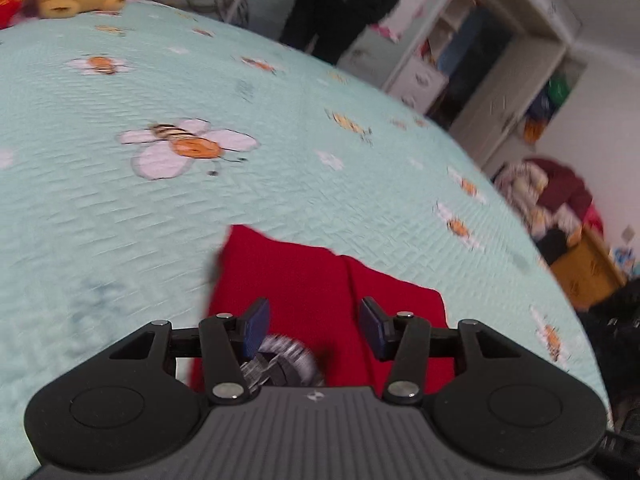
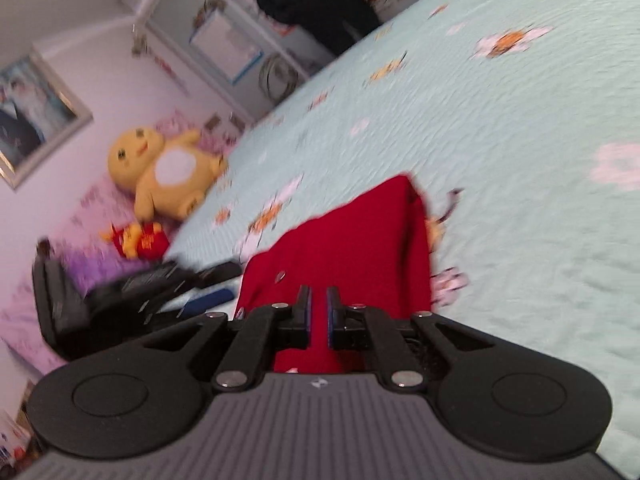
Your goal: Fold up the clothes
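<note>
On the far left of the bed (image 1: 100, 208), by the pillows, one yellow plush toy (image 2: 168, 172) is lying, with a smaller red-and-yellow toy (image 2: 138, 240) just beside it. You are working one red garment (image 1: 320, 280) and two grippers.

Your left hand-held gripper (image 1: 314, 326) is hovering released, its blue pads (image 1: 256, 326) standing wide apart over the garment's near edge and gripping nothing. The garment is lying on the mint bee-print bedspread in one folded piece, with a single crease running away from you. Its long axis is pointing away from you toward the far side of the bed.

Your right hand-held gripper (image 2: 319, 312) is clenching a raised fold of that same cloth between nearly closed pads. One person in dark clothes (image 1: 344, 4) is standing beyond the bed, in front of white shelving (image 1: 472, 52). At far right, a heap of clothes (image 1: 548, 196) is sitting on a wooden cabinet (image 1: 588, 268).
</note>
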Motion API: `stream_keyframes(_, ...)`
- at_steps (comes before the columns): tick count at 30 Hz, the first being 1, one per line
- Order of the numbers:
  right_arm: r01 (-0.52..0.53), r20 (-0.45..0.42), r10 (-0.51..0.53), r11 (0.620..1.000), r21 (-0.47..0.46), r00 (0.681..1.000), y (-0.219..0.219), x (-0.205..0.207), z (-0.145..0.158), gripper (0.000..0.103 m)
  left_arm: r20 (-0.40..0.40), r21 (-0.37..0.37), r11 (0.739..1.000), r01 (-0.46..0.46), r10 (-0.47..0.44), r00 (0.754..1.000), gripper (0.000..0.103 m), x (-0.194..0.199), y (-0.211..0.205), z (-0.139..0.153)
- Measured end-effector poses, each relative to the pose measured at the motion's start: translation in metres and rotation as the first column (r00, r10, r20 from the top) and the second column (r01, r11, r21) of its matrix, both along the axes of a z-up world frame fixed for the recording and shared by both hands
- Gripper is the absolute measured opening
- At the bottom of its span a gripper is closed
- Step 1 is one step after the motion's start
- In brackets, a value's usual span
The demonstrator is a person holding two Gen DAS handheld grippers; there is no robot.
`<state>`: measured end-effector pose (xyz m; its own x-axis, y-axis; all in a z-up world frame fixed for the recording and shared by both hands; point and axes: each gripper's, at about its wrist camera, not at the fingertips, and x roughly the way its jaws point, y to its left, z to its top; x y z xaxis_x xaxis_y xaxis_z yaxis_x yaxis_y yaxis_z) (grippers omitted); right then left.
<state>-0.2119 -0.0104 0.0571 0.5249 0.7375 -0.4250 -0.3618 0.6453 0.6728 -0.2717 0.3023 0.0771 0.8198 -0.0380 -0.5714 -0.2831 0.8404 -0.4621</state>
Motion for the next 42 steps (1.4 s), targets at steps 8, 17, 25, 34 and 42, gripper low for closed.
stream_keyframes(8,-0.055,-0.186,0.071,0.994,0.091,0.980,-0.038,0.000,-0.036,0.050,-0.082,-0.231,0.962,-0.147,0.131,0.988,0.053,-0.045,0.035,-0.041)
stream_keyframes(17,-0.162,-0.276,0.202,0.973,0.162,0.940,-0.023,0.014,-0.062,0.056,-0.098,-0.460,0.887,-0.037,-0.010,0.995,0.060,-0.030,0.048,-0.074)
stream_keyframes(25,-0.311,-0.279,0.350,0.934,0.174,0.894,0.007,0.035,-0.064,0.060,-0.042,-0.594,0.797,0.107,-0.164,0.986,0.059,-0.018,0.052,-0.091)
stream_keyframes(34,-0.334,-0.289,0.364,0.931,0.147,0.886,0.012,0.031,-0.055,0.036,-0.059,-0.497,0.847,0.187,-0.248,0.967,0.034,-0.004,0.031,-0.077)
stream_keyframes(42,-0.124,-0.425,0.211,0.967,0.224,0.880,0.020,0.013,-0.032,0.033,-0.122,-0.449,0.850,0.275,-0.363,0.924,0.031,0.040,0.062,-0.032)
